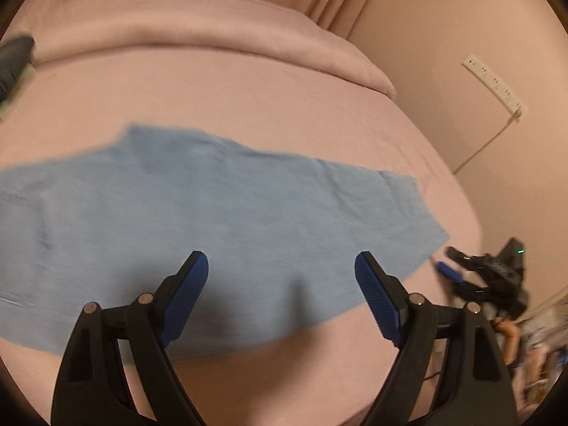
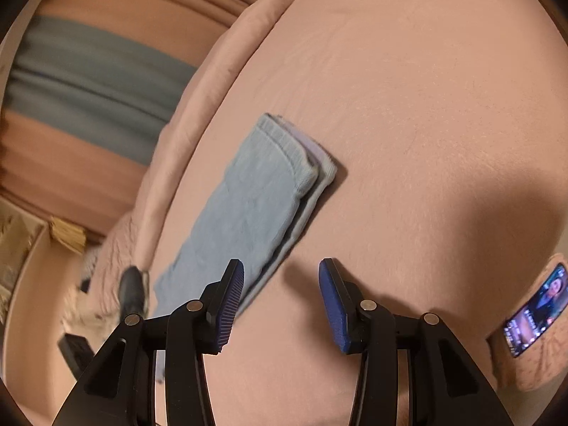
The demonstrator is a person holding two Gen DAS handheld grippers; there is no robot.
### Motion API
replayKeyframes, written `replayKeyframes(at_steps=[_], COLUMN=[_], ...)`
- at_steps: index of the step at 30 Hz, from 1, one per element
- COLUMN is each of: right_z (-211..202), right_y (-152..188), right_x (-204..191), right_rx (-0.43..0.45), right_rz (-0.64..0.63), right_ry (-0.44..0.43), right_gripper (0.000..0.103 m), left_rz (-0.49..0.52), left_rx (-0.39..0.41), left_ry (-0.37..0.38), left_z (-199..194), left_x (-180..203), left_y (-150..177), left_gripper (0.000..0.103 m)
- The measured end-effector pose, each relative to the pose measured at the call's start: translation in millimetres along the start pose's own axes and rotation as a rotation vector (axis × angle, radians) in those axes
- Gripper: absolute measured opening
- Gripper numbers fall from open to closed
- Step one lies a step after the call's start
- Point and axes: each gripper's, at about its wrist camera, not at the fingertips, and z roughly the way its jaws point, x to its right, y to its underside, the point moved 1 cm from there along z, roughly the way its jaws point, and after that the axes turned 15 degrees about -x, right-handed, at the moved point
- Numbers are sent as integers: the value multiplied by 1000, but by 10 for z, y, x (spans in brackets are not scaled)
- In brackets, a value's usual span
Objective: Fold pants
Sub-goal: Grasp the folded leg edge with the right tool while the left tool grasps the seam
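Light blue pants (image 1: 220,213) lie flat on the pink bed sheet (image 1: 248,88), stretching from the left edge of the left wrist view to the right. My left gripper (image 1: 280,259) hovers open over their near edge, nothing between its blue pads. The right gripper (image 1: 452,261) shows blurred just past the pants' right end. In the right wrist view the pants (image 2: 255,206) run away from me as a narrow layered strip, ribbed waistband at the far end. My right gripper (image 2: 281,262) is open beside their near right edge, with only sheet between its pads.
A folded pink duvet (image 1: 213,25) lies along the back of the bed. A white power strip (image 1: 495,85) hangs on the wall to the right. A phone (image 2: 536,316) with a lit screen rests at the bed's right. Clutter (image 1: 532,348) sits beyond the bed's right edge.
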Motion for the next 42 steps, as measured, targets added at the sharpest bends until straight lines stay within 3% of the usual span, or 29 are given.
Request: replayKeyframes(at_steps=[3, 4, 7, 10, 12, 13, 18, 22, 26, 28, 33, 35, 36, 37, 39, 42], right_z=[75, 104, 56, 40, 30, 3, -64, 133, 437, 611, 1037, 1103, 1115, 1128, 1144, 1159], right_y=[-87, -122, -256, -267, -278, -283, -220, 44, 369, 536, 923, 1038, 1068, 1087, 1097, 1181], right_x=[7, -10, 19, -56, -156, -195, -813, -1380, -1670, -1760, -1906, -1904, -1906, -1916, -1958, -2120], right_rx=[33, 45, 93, 142, 178, 190, 242, 202, 129, 86, -10, -19, -20, -16, -24, -22], right_rz=[23, 31, 13, -29, -67, -89, -351, -571, -717, -782, -934, -973, -984, -996, -1015, -1070], right_ry=[-12, -9, 22, 67, 84, 89, 158, 154, 147, 158, 205, 255, 268, 278, 283, 268], right_gripper=[45, 45, 45, 43, 23, 16, 14, 14, 14, 14, 14, 14, 14, 14, 14, 14], left_rz=[-54, -106, -85, -39, -56, -96, -268, -282, -288, -289, -380, -393, -383, -382, -388, -321], left_rx=[-75, -137, -87, -108, -119, -125, -115, -99, -99, -120, -170, -160, -155, -147, -93, 7], left_ry=[38, 42, 40, 5, 28, 65, 268, 409, 636, 710, 703, 641, 597, 575, 566, 483], left_z=[250, 419, 409, 372, 345, 311, 228, 194, 250, 351, 584, 611, 601, 581, 476, 267], left_x=[-95, -201, -191, -137, -192, -260, -472, -355, -157, -69, -163, -249, -283, -322, -410, -426], left_y=[-2, 45, 190, 256, 241, 214, 86, -78, -290, -416, -441, -395, -378, -366, -323, -353], left_gripper=[84, 80, 78, 74, 71, 69, 69, 69, 75, 79, 75, 48, 22, 13, 11, 7])
